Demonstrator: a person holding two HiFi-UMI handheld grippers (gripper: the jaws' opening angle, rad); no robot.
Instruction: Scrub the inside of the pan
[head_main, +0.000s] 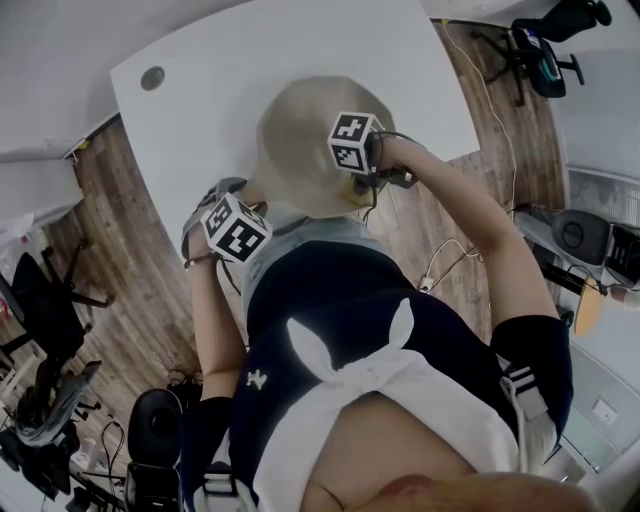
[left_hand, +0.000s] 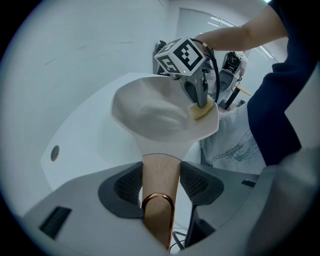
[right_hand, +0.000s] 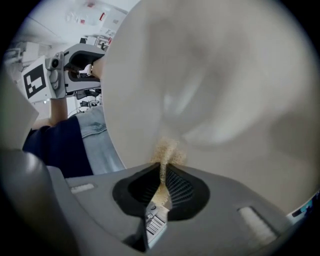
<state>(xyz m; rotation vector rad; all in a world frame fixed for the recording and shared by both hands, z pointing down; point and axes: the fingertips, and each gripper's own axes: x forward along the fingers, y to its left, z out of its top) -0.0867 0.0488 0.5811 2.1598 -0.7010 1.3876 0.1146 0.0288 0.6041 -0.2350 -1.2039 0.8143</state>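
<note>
Item: scrubbing step. The pan is held over the near part of the white counter, tilted, with its bowl open toward the right tongs; whether its base touches the counter cannot be told.

Method, as judged: hold the handle steady so the pan does not swing under pressure; lay the sponge flat to the inner wall; work in short overlapping circles from the near rim across the floor to the far side; press moderately, since a sponge pinched this thinly may slip out under a hard sideways push.

Left tongs: jaws fairly wide, clamped on the wooden handle just above its copper loop; pads press both sides; nothing else touched.

Right tongs: jaws almost together, pinching the yellow sponge thin between the pads; the sponge's free end rests on the pan's inner surface, near the rim on the person's side.
</note>
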